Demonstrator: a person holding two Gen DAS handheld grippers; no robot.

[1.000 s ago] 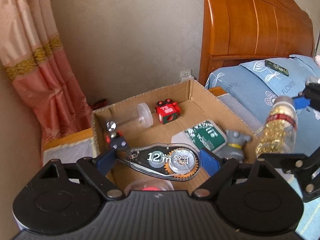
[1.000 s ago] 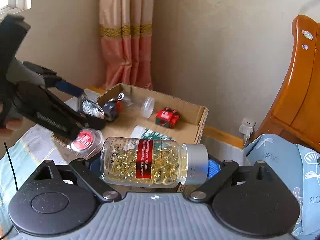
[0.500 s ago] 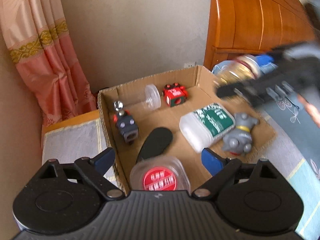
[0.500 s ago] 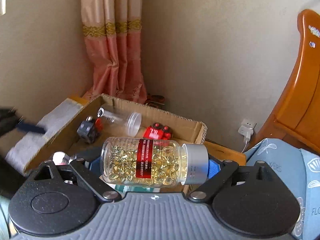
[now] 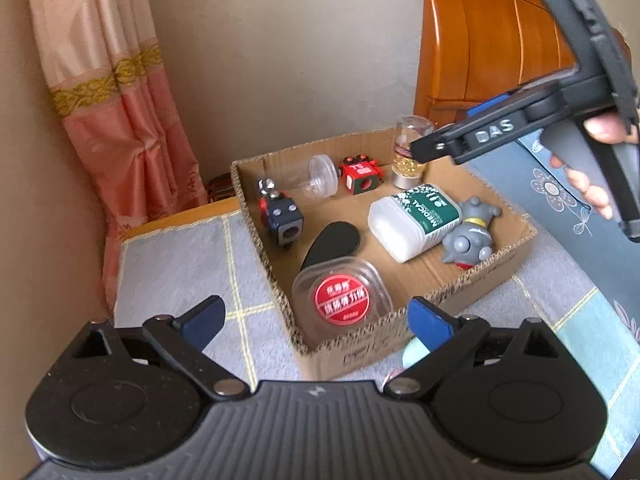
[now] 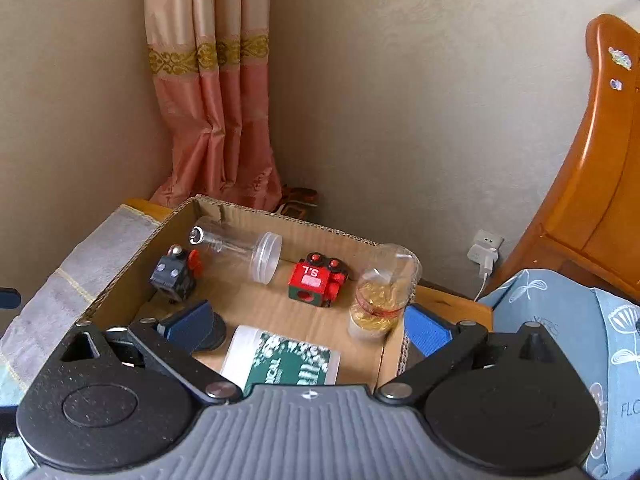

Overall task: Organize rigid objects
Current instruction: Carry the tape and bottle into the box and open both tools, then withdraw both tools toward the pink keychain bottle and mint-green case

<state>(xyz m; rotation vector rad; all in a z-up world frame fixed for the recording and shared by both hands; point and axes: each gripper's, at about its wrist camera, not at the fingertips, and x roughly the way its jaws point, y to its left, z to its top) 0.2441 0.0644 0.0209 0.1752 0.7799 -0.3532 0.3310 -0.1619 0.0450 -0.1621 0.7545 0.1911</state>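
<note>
Cardboard box (image 5: 476, 276) sits on a grey checked cloth (image 5: 176, 264), wall corner behind it, wooden headboard (image 5: 500, 40) to the right. Contents, left wrist view: clear empty jar (image 5: 316, 170) lying on its side at the back, red toy block (image 5: 360, 174) just beside it, dark toy block (image 5: 280, 220) along the left wall, black oval piece (image 5: 332, 242) mid-floor, white pack with green label (image 5: 416, 220) lying flat, grey figurine (image 5: 470, 236) beside it near the right wall, round clear case with red label (image 5: 340, 300) in the near corner. Capsule bottle (image 5: 408, 156) stands in the back right corner, silver cap down, gold capsules settled at the bottom; right wrist view shows it blurred, next to the red toy block. Left claw (image 5: 316, 320): jaws opening, nothing between the pads, released; it hovers outside the near corner of the box, angled down, blue pads straddling that corner. Right claw (image 6: 308, 324): jaws opening wide, released, not gripping the capsule bottle; bottle sits beyond the right pad, inside the box. From the left wrist view the right claw's body comes in from the upper right over the far right edge of the box, a hand (image 5: 592, 168) wrapped around its handle, tip just beside the bottle's top. Blue patterned bedding (image 6: 560, 320) lies right of the box.
</note>
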